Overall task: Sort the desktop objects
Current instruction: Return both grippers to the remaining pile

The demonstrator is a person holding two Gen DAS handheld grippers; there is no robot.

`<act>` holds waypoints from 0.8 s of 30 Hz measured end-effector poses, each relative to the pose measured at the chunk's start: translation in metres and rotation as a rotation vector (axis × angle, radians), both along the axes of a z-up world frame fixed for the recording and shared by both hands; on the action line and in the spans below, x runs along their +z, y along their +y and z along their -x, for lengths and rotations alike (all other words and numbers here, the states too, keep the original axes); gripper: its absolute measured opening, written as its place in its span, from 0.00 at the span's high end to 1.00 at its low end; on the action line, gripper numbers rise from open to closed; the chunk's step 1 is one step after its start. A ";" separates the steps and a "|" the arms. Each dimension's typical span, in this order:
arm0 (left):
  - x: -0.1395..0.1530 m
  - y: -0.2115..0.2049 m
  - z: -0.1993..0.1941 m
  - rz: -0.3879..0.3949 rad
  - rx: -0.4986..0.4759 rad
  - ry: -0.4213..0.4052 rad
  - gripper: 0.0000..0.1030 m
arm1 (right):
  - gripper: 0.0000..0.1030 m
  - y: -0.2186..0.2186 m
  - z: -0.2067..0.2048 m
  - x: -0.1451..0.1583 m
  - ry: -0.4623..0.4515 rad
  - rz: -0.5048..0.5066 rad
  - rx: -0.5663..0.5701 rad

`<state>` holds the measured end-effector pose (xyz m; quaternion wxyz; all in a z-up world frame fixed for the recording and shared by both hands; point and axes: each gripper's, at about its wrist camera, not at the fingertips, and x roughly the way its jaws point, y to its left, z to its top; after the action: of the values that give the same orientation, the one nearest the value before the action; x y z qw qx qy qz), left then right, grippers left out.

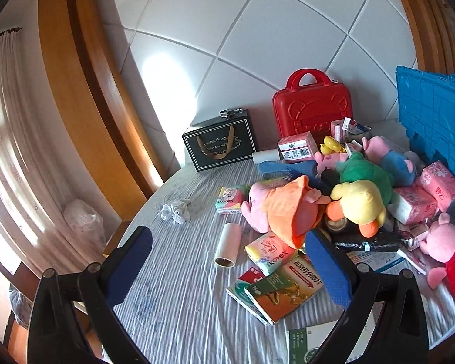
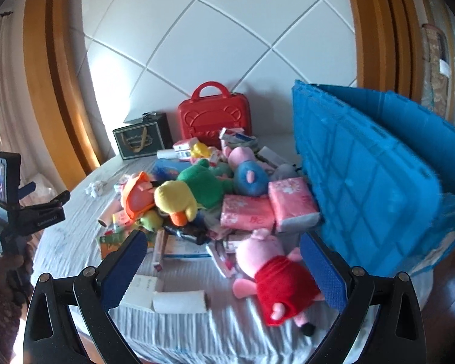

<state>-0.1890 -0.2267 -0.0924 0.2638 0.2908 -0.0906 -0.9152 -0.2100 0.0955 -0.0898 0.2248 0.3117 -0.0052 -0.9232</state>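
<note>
Hovering over the cloth-covered tabletop [image 1: 179, 288], both tongs are spread wide and hold nothing. The left tongs [image 1: 227, 268] frame a cardboard tube [image 1: 227, 244] and small packets [image 1: 283, 288], short of the plush pile [image 1: 358, 200]. The right tongs [image 2: 224, 268] bracket a pink pig toy in red [image 2: 276, 276] lying just ahead, beside the blue crate [image 2: 376, 188].

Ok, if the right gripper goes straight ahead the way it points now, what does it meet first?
Most likely the pink pig plush in the red dress, lying between the open right gripper fingers' line; depth is unclear.
</note>
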 end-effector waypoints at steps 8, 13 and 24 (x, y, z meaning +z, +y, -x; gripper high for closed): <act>-0.004 -0.067 0.017 0.023 -0.027 -0.017 0.01 | 0.01 -0.119 0.097 -0.031 -0.083 0.007 0.016; -0.013 -0.100 0.024 0.031 -0.022 -0.042 0.01 | 0.01 -0.166 0.179 -0.074 -0.281 0.032 -0.070; -0.087 -0.105 0.034 -0.147 -0.260 -0.206 0.01 | 0.00 -0.202 0.292 -0.164 -0.654 0.000 -0.250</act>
<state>-0.2234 -0.3320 -0.1796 0.1108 0.3874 -0.0871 -0.9111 -0.5020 -0.1064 -0.2537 0.0965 0.5878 -0.1151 -0.7949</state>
